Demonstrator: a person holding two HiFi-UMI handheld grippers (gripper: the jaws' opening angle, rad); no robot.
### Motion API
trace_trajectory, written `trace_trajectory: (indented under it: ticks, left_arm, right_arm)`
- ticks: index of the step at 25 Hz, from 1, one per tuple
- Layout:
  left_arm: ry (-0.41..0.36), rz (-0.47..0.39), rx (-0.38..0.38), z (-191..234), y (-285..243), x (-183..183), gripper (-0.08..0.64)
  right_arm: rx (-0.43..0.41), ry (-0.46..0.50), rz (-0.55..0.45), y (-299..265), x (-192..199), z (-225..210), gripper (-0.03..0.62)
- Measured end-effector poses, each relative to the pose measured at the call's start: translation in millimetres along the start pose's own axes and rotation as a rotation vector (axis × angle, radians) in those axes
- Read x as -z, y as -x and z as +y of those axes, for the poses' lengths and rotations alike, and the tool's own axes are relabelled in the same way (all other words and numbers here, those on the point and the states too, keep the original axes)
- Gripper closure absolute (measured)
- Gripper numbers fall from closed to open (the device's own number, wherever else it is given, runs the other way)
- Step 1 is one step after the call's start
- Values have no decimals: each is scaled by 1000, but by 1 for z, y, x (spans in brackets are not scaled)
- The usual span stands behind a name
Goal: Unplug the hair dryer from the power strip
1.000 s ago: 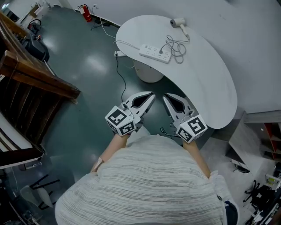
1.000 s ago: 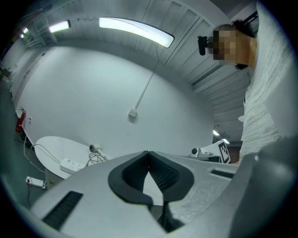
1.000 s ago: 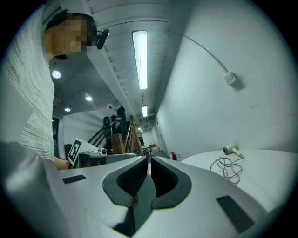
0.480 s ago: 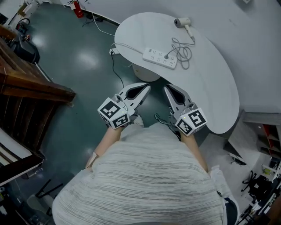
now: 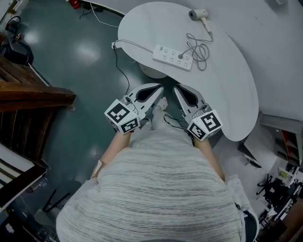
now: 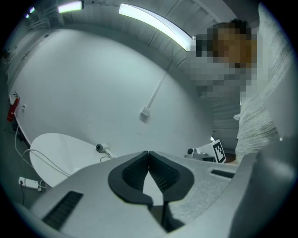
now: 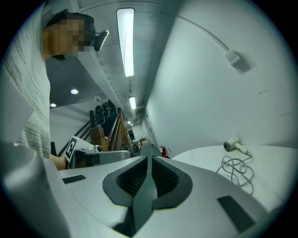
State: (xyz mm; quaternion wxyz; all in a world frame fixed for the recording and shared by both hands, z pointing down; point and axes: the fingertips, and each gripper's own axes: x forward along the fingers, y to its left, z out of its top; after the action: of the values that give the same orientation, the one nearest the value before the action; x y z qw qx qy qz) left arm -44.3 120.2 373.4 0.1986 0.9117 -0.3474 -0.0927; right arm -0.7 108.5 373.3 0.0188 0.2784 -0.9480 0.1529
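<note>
Nearest the head camera I see the person's striped sweater (image 5: 165,189), with both forearms reaching out from under it. The left gripper (image 5: 159,89) and the right gripper (image 5: 177,90) hang side by side over the dark green floor (image 5: 85,66), their tips angled toward each other just short of the table's near edge. In the left gripper view the dark pads (image 6: 139,169) meet at the tip with nothing between them, so I read that one as closed and empty. The right gripper view gives me the same: pads (image 7: 160,176) pressed together, nothing held.

Beyond the tips is the white, rounded table (image 5: 236,94). The power strip (image 5: 173,57) lies across its middle, well apart from both grippers, and its own white cable (image 5: 130,44) runs off the left edge toward the floor. The dryer's cord (image 5: 199,49) sits in a loose coil at the strip's right end, and as far as I can make out its plug (image 5: 180,56) is seated in a socket there.

Farthest out lies the hair dryer (image 5: 199,14) — white, near the table's far edge, close to the wall (image 5: 284,47).
</note>
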Motion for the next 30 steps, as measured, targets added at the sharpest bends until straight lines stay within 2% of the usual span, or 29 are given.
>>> trace_trajectory:
  ticks: [6,14,20,23,27,30]
  left_arm:
    - [-5,26,9,39,-31,-15,554]
    - [-44,138,99,75,-107,-14,554]
    - [-126,216,153,94,-148,-6,552]
    - [-184,288,189,101,-159,8,545]
    - [-269,389,247,107,-170,24,505]
    - [-278,425,282,113,-177,31,473]
  right_arm:
    - [0,4,16,-34,-8,-36,565]
    - [34,-23,7,-56,-23,-107,565]
    - [66,-22,42,-59,-23,-156,565]
    - [99,-15,77,-57,-14,-175,565]
    - [134,-35,102,-56,-4,-186,563]
    - [156,-59,115,-59,1,-191,564]
